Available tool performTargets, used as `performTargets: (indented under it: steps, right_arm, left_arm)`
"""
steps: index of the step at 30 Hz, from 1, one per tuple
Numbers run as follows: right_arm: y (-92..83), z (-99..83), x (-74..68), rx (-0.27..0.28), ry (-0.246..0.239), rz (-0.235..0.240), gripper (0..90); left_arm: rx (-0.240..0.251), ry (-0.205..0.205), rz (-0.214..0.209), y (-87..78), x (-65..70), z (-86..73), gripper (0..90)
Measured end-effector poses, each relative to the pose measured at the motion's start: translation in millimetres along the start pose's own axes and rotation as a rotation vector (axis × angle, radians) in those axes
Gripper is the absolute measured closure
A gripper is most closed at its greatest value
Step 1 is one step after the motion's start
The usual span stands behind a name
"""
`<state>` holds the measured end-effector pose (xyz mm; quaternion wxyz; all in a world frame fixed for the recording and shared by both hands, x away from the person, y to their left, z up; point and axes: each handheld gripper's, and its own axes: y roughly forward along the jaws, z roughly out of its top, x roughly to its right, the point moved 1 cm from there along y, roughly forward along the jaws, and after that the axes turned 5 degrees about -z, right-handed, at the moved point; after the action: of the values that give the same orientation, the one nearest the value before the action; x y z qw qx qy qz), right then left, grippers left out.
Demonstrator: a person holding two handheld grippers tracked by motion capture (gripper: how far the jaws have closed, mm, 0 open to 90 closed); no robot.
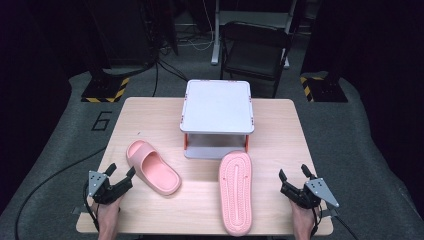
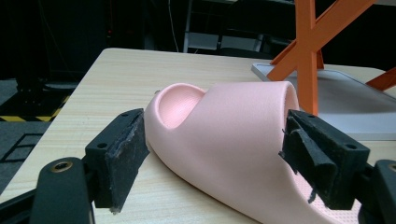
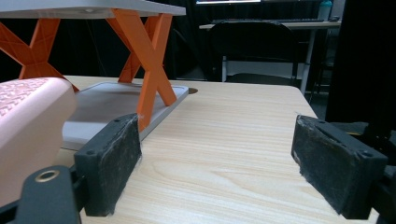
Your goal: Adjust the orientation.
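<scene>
Bare table (image 1: 280,135) right of the rack (image 1: 217,107); slippers (image 1: 152,166) crowd its front.

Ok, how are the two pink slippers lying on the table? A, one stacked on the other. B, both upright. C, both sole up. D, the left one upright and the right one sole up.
D: the left slipper shows its strap and footbed, while the right slipper shows its grooved sole.
</scene>
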<state>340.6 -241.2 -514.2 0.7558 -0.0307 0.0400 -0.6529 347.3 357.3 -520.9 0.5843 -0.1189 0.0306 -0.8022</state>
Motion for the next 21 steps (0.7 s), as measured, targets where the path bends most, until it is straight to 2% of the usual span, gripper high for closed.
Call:
performTargets:
  steps: [5, 9, 12, 15, 18, 21]
  right_arm:
    - [-0.2, -1.0, 0.9, -0.007, 0.012, -0.007, 15.3]
    - [0.0, -1.7, -0.4, -0.015, 0.011, -0.01, 15.2]
    - [1.0, -1.2, -0.4, -0.017, -0.002, -0.009, 15.2]
    - [1.7, -0.4, 0.0, -0.016, 0.006, -0.012, 15.2]
    - [0.8, 0.6, -0.6, -0.006, 0.02, -0.016, 15.2]
    - [0.6, 1.6, -4.1, -0.013, -0.006, -0.011, 15.2]
  left_arm:
    - [0.006, -0.021, -0.008, 0.9, 2.0, -0.3, 21.9]
    - [-0.019, -0.002, -0.025, 3.7, 7.0, -0.9, 21.9]
    - [-0.022, -0.005, -0.04, 4.7, 11.2, -1.1, 21.9]
    - [-0.028, -0.005, -0.05, 4.4, 13.1, -1.5, 21.3]
    - [-0.029, -0.019, -0.055, 5.9, 15.6, -3.3, 19.4]
    - [-0.041, -0.043, -0.061, 9.5, 18.6, -5.3, 16.0]
